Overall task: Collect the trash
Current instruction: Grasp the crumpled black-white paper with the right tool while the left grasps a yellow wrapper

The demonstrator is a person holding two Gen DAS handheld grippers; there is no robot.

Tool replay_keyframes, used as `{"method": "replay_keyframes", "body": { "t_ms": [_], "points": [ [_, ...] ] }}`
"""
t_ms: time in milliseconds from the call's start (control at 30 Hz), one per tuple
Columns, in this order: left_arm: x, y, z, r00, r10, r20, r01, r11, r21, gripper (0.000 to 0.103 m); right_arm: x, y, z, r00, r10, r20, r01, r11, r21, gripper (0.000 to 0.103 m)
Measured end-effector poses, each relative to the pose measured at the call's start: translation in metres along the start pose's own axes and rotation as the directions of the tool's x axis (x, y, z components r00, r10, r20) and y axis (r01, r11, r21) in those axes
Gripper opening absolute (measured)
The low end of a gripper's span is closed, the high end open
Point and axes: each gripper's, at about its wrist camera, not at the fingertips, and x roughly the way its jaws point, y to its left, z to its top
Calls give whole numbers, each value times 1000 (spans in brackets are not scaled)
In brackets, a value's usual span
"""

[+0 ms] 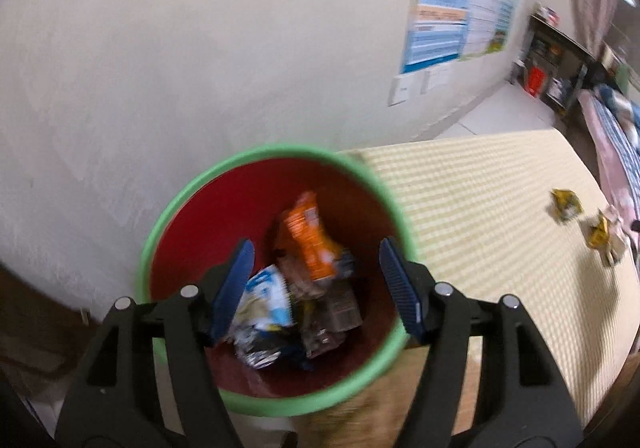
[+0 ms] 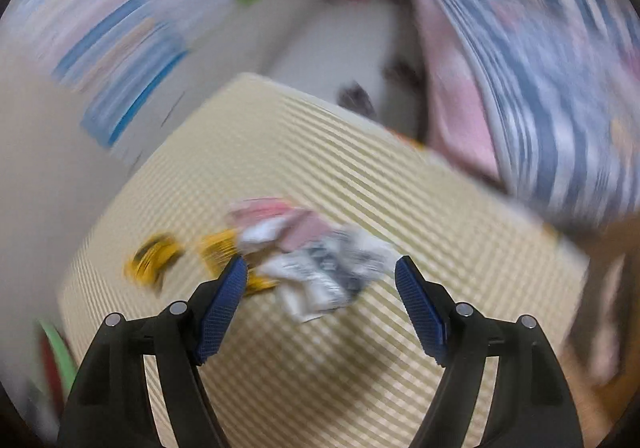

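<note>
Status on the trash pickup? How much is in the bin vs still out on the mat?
Done: several wrappers, including an orange packet, lie in the green-rimmed bin.
In hand: nothing. The left gripper sits over the bin with jaws open and empty; the right gripper is open above the pile.
Left: two yellow wrappers and a pink-and-white wrapper heap on the checked mat.

A: What lies under the right gripper?
B: Its blue-padded jaws stand apart with nothing between them, above a pale yellow checked tablecloth.
A: And the trash?
B: Blurred: crumpled white and pink wrappers just beyond the fingertips, two yellow crumpled wrappers to their left.
</note>
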Motion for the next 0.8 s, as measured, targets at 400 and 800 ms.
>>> {"method": "replay_keyframes", "body": {
  "t_ms": [400, 800],
  "points": [
    [-12, -199, 4, 943, -322, -86, 333, 902, 274, 63, 25, -38, -8, 976, 184, -116, -166, 975, 151, 27],
    [44, -351, -24, 890, -365, -275, 450, 806, 384, 62, -59, -93, -32, 968, 249, -21, -238, 945, 223, 27]
  ]
}}
